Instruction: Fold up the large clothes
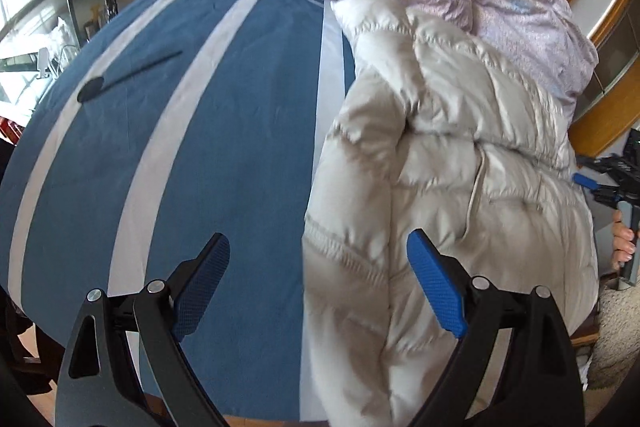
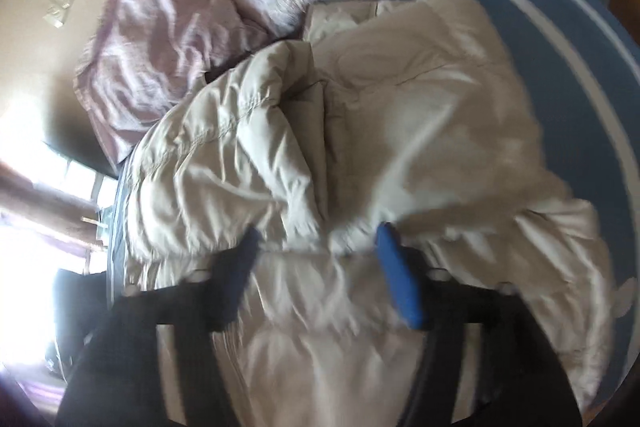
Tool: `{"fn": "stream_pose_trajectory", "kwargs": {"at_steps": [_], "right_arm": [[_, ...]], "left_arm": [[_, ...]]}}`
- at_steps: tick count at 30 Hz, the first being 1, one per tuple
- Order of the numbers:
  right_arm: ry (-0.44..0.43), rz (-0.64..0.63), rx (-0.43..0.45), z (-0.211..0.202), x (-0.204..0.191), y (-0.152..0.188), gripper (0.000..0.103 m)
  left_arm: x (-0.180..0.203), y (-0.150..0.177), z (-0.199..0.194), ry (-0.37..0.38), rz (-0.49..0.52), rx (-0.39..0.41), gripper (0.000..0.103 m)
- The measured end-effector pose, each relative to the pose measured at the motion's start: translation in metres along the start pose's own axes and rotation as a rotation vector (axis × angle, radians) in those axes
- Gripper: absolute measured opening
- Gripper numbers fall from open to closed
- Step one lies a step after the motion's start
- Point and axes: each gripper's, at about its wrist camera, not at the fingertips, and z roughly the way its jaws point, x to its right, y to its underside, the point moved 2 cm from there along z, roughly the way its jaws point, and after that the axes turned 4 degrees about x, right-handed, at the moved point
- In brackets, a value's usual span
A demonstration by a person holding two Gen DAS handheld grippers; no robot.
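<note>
Left wrist view is evenly daylit and sharp, w/ fisheye bending at edges. Right wrist view is smeared by motion blur; window (image 2: 28, 259) at left is blown out, glare noted.

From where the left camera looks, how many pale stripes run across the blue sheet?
3 on the blue sheet: left stripe, middle stripe, right stripe at the white puffer jacket. More may be hidden under it.

No text, label, brand or number can be read in either view. The jacket (image 1: 440, 167) and the striped sheet (image 1: 224, 131) show no print. The right view is blurred.
</note>
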Motion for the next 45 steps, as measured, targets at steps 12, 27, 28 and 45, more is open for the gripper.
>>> {"fn": "stream_pose_trajectory", "kwargs": {"at_steps": [12, 27, 28, 45], "right_arm": [[-0.01, 0.118, -0.045, -0.099, 0.119, 0.076, 0.083], [-0.181, 0.233, -0.122, -0.084, 0.178, 0.13, 0.078], [-0.199, 0.224, -0.137, -0.08, 0.176, 0.132, 0.077], [-0.335, 0.224, -0.155, -0.068, 0.177, 0.147, 0.059]], "left_arm": [[-0.006, 0.029, 0.005, 0.183, -0.066, -0.121, 0.091], [0.005, 0.058, -0.001, 0.354, -0.151, -0.173, 0.083], [0.007, 0.061, -0.001, 0.377, -0.157, -0.179, 0.082], [0.015, 0.081, 0.0, 0.431, -0.246, -0.156, 0.05]]}}
